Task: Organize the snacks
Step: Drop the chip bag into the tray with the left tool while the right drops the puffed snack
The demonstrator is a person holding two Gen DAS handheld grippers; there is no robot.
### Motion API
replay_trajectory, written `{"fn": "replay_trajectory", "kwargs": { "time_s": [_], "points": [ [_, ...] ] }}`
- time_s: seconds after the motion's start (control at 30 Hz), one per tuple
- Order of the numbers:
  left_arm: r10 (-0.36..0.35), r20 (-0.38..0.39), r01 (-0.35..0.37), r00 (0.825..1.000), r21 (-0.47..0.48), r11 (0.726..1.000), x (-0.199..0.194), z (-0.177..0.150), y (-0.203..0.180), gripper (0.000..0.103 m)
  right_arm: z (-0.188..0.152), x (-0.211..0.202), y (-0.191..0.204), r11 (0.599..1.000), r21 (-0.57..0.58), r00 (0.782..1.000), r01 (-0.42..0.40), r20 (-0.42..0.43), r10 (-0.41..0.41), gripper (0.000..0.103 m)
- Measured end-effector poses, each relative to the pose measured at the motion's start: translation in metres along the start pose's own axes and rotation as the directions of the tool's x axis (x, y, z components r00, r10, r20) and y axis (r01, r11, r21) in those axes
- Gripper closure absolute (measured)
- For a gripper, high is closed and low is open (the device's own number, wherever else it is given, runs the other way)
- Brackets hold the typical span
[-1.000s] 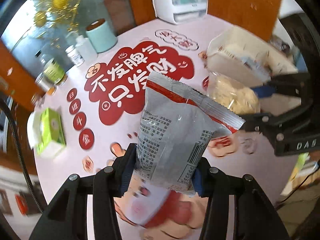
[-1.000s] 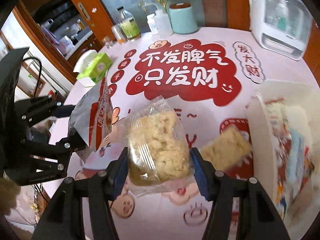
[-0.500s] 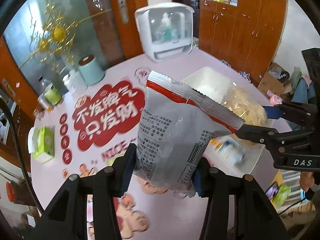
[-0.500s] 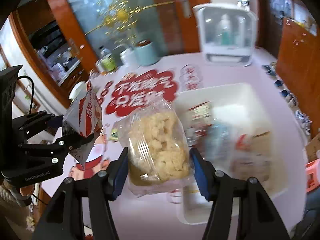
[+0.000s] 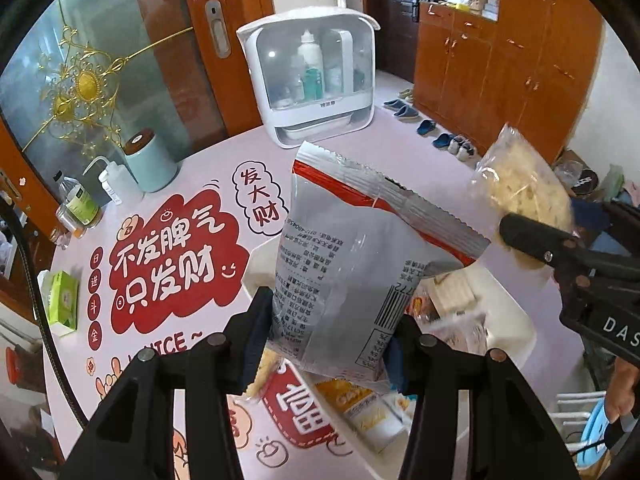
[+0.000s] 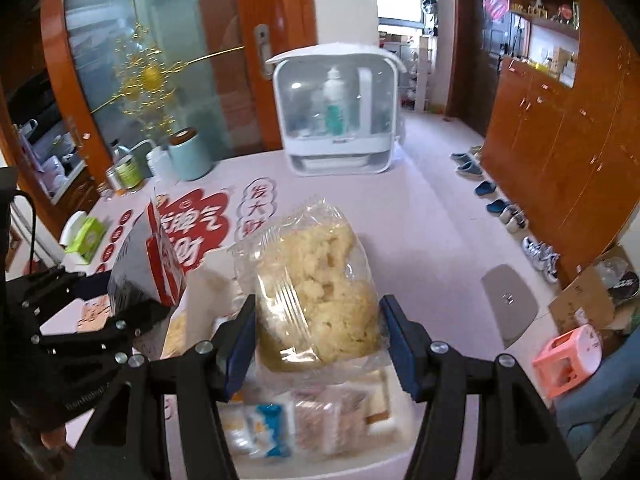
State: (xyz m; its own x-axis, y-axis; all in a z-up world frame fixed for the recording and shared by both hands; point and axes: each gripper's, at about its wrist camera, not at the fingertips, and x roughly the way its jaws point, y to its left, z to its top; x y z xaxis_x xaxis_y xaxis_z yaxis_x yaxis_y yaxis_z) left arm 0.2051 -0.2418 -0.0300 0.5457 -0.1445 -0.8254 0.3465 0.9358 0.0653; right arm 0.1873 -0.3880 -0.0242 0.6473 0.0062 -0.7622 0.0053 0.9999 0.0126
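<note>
My left gripper (image 5: 328, 344) is shut on a silver snack bag with a red stripe (image 5: 352, 264) and holds it up above the near edge of a white bin (image 5: 516, 312). My right gripper (image 6: 316, 340) is shut on a clear bag of pale crumbly snack (image 6: 316, 292) and holds it above the same white bin (image 6: 200, 280), which contains several wrapped snacks (image 6: 304, 416). The right gripper (image 5: 568, 248) with its clear bag (image 5: 524, 176) shows at the right of the left wrist view. The silver bag (image 6: 148, 260) shows at the left of the right wrist view.
The pink round table (image 5: 192, 208) carries a white cabinet with bottles (image 5: 316, 80), a pale blue canister (image 5: 150, 160), bottles (image 5: 80, 204) and a green tissue box (image 5: 62, 300). A yellow snack packet (image 5: 368, 416) lies on the table near the bin. Shoes (image 6: 508, 212) line the floor.
Both grippers have risen and swung right with their bags, from over the table's red print to above the white bin. Both remain shut on their bags.
</note>
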Motion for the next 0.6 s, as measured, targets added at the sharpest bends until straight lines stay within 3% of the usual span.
{"fn": "replay_trajectory", "kwargs": {
  "time_s": [0.23,0.27,0.33,0.37,0.4,0.5,0.6],
  "points": [
    [0.031,-0.037,-0.032,0.999,-0.022,0.999,0.03,0.019,-0.01,0.053,0.014,0.039,-0.007,1.0,-0.01,1.0,-0.001,-0.029,0.001,0.042],
    [0.033,-0.037,-0.034,0.999,-0.021,0.999,0.032,0.021,-0.011,0.05,0.014,0.043,-0.007,1.0,-0.011,0.999,-0.008,-0.036,0.008,0.042],
    [0.037,-0.042,-0.037,0.998,-0.008,0.999,0.035,0.023,-0.013,0.033,0.014,0.053,-0.008,0.999,-0.005,0.998,-0.036,-0.059,0.035,0.041],
    [0.045,-0.039,-0.045,0.998,-0.001,0.999,0.036,0.023,-0.014,0.022,0.014,0.057,-0.01,0.999,0.008,0.996,-0.052,-0.069,0.052,0.039],
    [0.047,-0.023,-0.047,0.999,0.004,0.999,0.034,0.023,-0.015,0.019,0.014,0.059,-0.011,0.998,0.015,0.995,-0.064,-0.072,0.065,0.034],
    [0.058,-0.012,-0.057,0.998,0.013,0.998,0.031,0.021,-0.016,0.018,0.013,0.061,-0.012,0.997,0.029,0.996,-0.065,-0.063,0.067,0.026],
    [0.053,-0.018,-0.053,0.998,-0.006,0.999,0.03,0.018,-0.011,0.018,0.011,0.061,-0.011,0.998,0.023,0.996,-0.063,-0.068,0.064,0.026]
  ]
}}
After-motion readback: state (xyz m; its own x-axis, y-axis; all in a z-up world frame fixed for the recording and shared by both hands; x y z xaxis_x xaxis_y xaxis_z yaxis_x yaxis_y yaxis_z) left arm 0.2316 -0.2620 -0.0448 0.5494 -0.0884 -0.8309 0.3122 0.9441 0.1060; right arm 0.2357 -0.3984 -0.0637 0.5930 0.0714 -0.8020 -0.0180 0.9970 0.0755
